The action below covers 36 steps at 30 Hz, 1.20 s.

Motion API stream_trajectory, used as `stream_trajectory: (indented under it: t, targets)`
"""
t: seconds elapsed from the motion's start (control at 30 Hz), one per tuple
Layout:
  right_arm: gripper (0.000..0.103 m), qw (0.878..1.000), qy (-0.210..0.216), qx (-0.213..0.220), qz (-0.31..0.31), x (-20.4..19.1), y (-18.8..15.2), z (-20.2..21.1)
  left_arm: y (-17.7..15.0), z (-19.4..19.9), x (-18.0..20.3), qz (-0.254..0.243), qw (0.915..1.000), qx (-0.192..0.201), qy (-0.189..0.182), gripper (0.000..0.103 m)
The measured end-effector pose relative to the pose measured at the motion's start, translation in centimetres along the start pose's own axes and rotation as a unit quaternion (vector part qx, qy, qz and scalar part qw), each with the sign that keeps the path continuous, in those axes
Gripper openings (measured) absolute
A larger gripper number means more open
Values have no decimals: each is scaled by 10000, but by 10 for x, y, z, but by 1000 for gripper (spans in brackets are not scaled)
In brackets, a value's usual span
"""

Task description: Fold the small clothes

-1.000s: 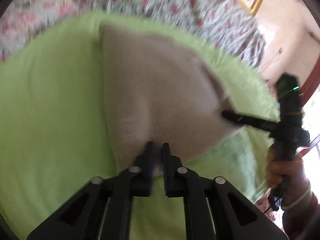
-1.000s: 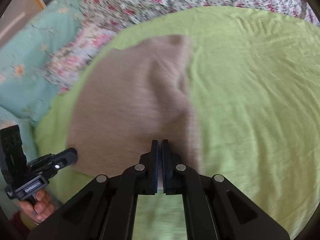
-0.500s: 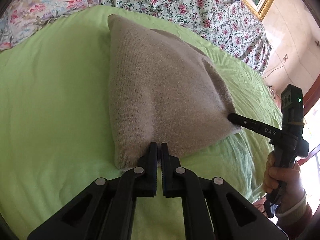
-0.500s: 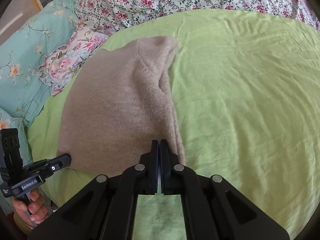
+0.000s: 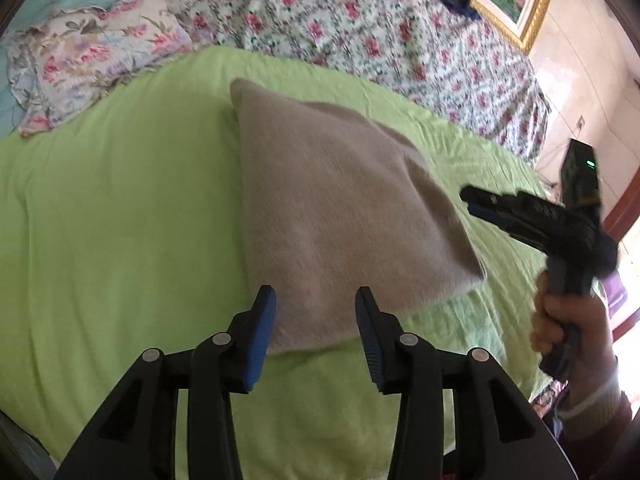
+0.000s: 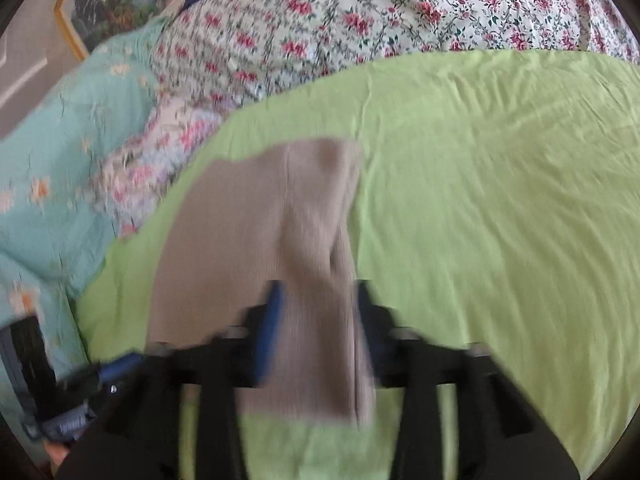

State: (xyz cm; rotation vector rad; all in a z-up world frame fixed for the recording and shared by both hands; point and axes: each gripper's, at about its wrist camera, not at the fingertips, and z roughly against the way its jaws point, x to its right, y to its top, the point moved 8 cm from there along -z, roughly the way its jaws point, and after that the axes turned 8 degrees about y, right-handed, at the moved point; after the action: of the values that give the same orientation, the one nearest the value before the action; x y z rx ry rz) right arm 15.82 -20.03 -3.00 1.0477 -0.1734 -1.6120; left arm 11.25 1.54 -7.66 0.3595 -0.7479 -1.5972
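A beige knit garment (image 5: 336, 216) lies folded flat on the green bedsheet (image 5: 120, 216); it also shows in the right wrist view (image 6: 256, 248). My left gripper (image 5: 316, 304) is open, its blue-padded fingers just above the garment's near edge, holding nothing. My right gripper (image 6: 318, 300) is open over the garment's near right part, blurred by motion. In the left wrist view the right gripper (image 5: 480, 204) hangs above the garment's right corner, apart from it. The left gripper (image 6: 116, 368) shows at the lower left of the right wrist view.
A floral quilt (image 5: 360, 20) and pillows (image 5: 80, 52) lie at the far side of the bed. A turquoise floral cover (image 6: 52, 152) lies to the left. A gold-framed picture (image 5: 532, 4) hangs on the wall. The sheet (image 6: 500, 200) stretches right of the garment.
Both grippers were shut on the garment's near edge and corner; both have now opened and let it go. The right gripper has lifted away from the corner.
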Motion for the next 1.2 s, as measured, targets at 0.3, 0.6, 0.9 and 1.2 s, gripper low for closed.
stream_trajectory:
  t: [0.3, 0.6, 0.9, 1.2]
  targets:
    - [27, 9903, 743, -482, -1067, 34, 56, -88, 15, -24, -27, 302, 9992, -194, 175, 43]
    - [10, 9975, 38, -298, -647, 35, 47, -86, 11, -50, -28, 283, 9982, -465, 263, 45]
    - [22, 9995, 201, 238, 45, -26, 44, -26, 8, -47, -26, 326, 9981, -459, 255, 45]
    - [18, 9990, -13, -372, -251, -2, -1, -53, 5, -42, -22, 166, 9982, -420, 390, 47]
